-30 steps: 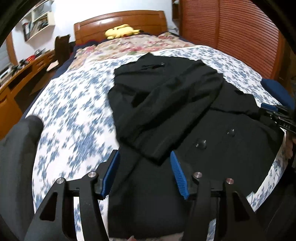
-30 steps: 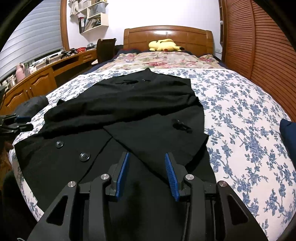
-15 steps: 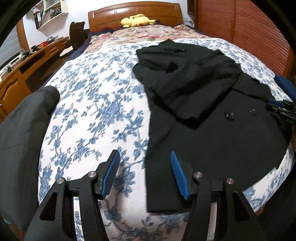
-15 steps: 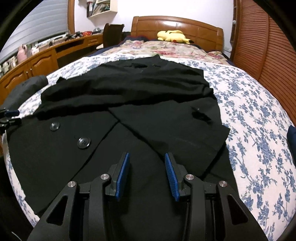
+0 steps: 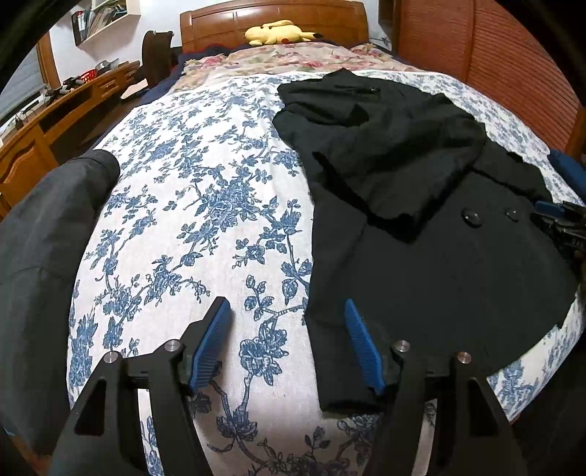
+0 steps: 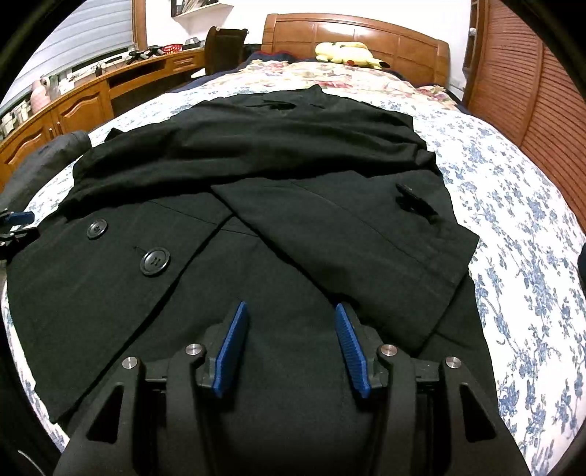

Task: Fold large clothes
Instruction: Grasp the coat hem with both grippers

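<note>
A large black coat (image 5: 421,227) with big buttons lies spread on the blue-flowered bed cover (image 5: 205,205), both sleeves folded across its front. My left gripper (image 5: 289,337) is open and empty, just above the cover at the coat's left hem corner; its right finger is over the coat's edge. My right gripper (image 6: 289,340) is open and empty, low over the coat (image 6: 256,227) near its hem, beside the folded sleeve cuff (image 6: 432,293). Each gripper shows at the edge of the other's view.
A dark grey garment (image 5: 40,256) lies at the bed's left edge. A yellow plush toy (image 5: 278,33) sits by the wooden headboard. A wooden desk (image 6: 84,99) runs along the left; slatted wooden doors (image 6: 549,99) stand on the right.
My left gripper has moved left, from over the coat's hem to its left edge above the bare cover. My right gripper has moved slightly lower toward the coat. Both stay open.
</note>
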Demonstrator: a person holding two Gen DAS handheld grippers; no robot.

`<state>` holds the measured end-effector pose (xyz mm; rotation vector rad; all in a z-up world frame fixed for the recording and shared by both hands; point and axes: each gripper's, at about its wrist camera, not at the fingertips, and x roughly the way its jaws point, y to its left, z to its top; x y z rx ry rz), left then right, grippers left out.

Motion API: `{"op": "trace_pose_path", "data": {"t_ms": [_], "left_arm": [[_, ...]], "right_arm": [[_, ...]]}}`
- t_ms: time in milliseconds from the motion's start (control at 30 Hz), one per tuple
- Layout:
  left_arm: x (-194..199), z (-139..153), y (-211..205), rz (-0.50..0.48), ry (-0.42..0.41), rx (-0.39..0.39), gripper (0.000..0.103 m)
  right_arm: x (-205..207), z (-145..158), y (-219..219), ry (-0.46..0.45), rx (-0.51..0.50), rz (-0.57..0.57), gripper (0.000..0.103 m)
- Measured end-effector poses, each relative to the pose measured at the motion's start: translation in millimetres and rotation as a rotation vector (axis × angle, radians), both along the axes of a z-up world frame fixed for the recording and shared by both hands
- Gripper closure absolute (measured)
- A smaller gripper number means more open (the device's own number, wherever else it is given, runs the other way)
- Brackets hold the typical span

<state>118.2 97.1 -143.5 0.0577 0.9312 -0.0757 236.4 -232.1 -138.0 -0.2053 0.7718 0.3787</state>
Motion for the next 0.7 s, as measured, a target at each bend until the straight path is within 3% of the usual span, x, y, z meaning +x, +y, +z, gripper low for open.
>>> {"op": "trace_pose_path", "data": {"t_ms": [100,367,533,700], "left_arm": [[-7.7,4.8,1.0,-0.008,-0.004,-0.033,0.037],[-34.2,20.7,-7.1,-0.058,-0.067,-0.097,0.039],[-40.5,19.9,-9.3,-0.065,-0.073,-0.099,0.062],[-42.2,11.6,-3.7,-0.039,-0.058,-0.109,0.067]], "right_arm": [[-9.6,7.7,-11.0,-0.005,0.01,-0.008,0.03],[-54.0,31.0,-77.5,-0.046,-0.054,-0.123,0.028],[-62.4,29.4,-107.8,0.006,-0.041,-0.165,0.028],[-59.8,19.8,-108.5,0.043,0.0,-0.137,0.028]]}}
